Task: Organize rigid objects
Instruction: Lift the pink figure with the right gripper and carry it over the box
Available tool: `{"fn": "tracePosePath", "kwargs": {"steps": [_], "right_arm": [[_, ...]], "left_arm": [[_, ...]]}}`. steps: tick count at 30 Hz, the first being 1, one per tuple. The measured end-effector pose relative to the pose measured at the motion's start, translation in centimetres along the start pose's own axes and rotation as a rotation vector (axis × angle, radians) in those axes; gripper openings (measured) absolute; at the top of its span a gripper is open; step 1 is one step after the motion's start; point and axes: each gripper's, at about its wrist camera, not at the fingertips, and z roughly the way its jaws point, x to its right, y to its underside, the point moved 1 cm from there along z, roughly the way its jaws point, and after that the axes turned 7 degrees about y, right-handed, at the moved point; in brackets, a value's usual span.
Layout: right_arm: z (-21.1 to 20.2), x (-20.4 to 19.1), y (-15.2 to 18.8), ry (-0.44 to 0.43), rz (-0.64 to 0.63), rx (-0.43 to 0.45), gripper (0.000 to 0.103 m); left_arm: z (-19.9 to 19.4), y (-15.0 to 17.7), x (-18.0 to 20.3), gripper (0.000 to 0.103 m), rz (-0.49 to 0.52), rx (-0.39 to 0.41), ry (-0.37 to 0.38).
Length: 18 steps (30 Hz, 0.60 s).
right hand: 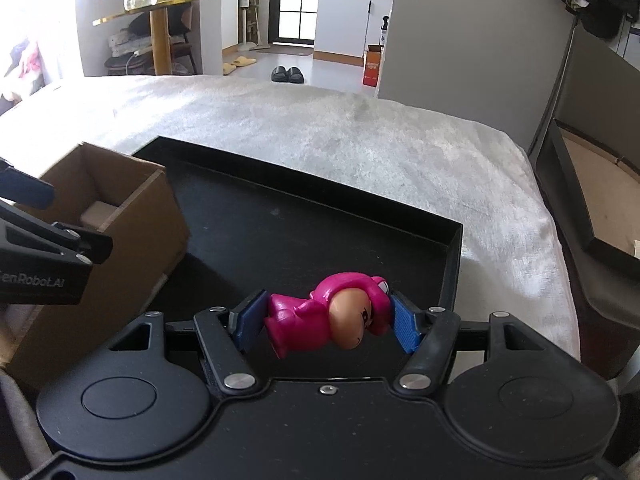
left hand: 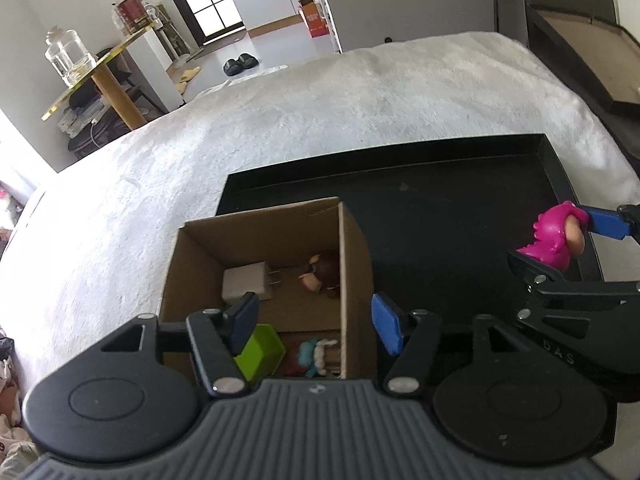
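Presently: pink figurine (right hand: 332, 314) clamped sideways between blue pads (right hand: 404, 326) of right gripper (right hand: 326, 322), lifted clear above black tray (right hand: 456, 248), not yet at cardboard box (right hand: 120, 216). Left gripper (left hand: 316, 320) parted, nothing held, hanging over box opening with green block (left hand: 260, 350) and small toys below. Risks noted: rounded head slipping from end-on grip; collision with left gripper on approach; box wall nudged, contents shifted
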Motion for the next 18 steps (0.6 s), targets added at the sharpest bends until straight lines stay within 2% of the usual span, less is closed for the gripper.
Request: {"fn": "tracePosePath", "kwargs": {"steps": [5, 18], "right_arm": [[-1.6, -1.1, -0.7, -0.006, -0.002, 0.004, 0.064], [-3.9, -5.7, -2.3, -0.010, -0.055, -0.001, 0.064]], "left_arm": [[-0.9, 0.9, -2.4, 0.065, -0.039, -0.003, 0.030], [-1.7, 2.9, -8.5, 0.066, -0.163, -0.009, 0.035]]}}
